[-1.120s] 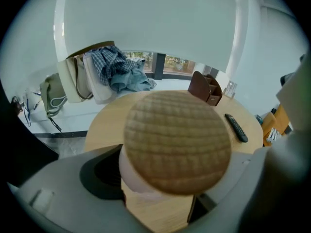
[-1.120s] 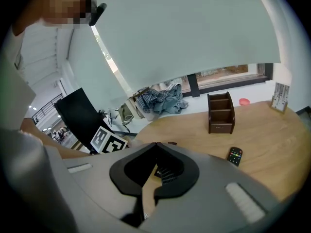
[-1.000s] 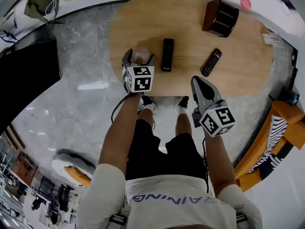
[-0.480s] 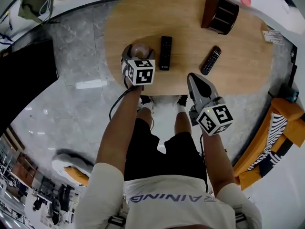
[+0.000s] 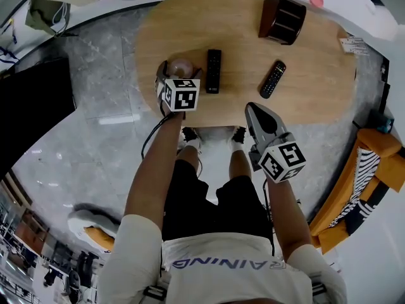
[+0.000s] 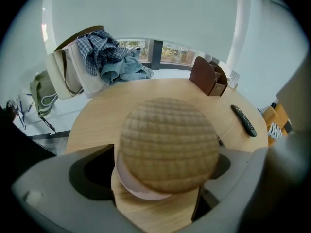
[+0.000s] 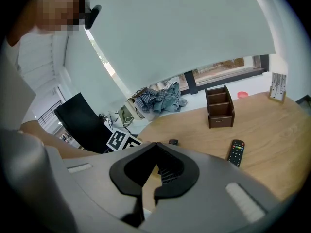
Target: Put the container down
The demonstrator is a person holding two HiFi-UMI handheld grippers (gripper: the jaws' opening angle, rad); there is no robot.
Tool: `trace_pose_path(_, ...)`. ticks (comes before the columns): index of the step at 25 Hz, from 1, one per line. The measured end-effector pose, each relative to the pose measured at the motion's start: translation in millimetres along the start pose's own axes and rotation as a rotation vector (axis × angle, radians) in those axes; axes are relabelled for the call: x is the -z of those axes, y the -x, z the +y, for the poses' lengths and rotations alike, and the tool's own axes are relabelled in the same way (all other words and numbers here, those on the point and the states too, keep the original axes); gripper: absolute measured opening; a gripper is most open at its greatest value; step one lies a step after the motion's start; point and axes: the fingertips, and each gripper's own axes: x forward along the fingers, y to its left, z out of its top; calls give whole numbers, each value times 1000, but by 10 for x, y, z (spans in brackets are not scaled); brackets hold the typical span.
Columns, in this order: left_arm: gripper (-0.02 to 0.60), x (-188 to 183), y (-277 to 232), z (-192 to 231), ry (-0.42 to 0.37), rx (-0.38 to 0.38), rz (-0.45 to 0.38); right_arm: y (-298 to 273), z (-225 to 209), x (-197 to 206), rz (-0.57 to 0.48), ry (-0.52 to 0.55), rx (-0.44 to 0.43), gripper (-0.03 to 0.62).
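Observation:
The container [image 6: 167, 149] is a small round pot with a woven tan lid and a pale pink base. It rests on the wooden table [image 5: 316, 75] near its front left edge, seen in the head view as container [image 5: 180, 65]. My left gripper [image 5: 180, 71] straddles it. Its jaws are opening, and a dark gap shows beside the pot on the left. My right gripper [image 5: 254, 111] hovers off the table's front edge above the person's legs, with its jaws closed together and nothing between them; it is also seen as right gripper [image 7: 154, 166].
Two black remotes [image 5: 214, 71] [image 5: 272, 79] lie mid-table. A brown wooden organizer [image 5: 282, 19] stands at the back. Clothes and a bag [image 6: 104, 59] are heaped past the far left rim. An orange chair [image 5: 380, 163] is on the right and a black screen [image 5: 31, 106] on the left.
The left gripper has shifted slightly farther over the table with the container between its jaws. The right gripper has barely moved.

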Motion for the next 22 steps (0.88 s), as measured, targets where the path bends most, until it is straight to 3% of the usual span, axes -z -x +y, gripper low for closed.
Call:
trace_pose_path(4,500,-48,130,-10,-9,21,-8,117,24,-17,-7,2,1,15)
trace_pose_path(7,505,-110,380,-4,33,43,-20,252,70,-71,-17,8,-6,15)
trace_pose_path(13,491,-392,1403,-4,127,47,-162,550,144,-272,-53,22,-22,15)
trace_pose_path(16,319,-663,2086,-23,128,30,-299,757,215,-400,-68,43,-33,15)
trace_pose_path(22,173,-1066,3274,-136,73,16,-460,1193,398,-653,-101,143,-41,14)
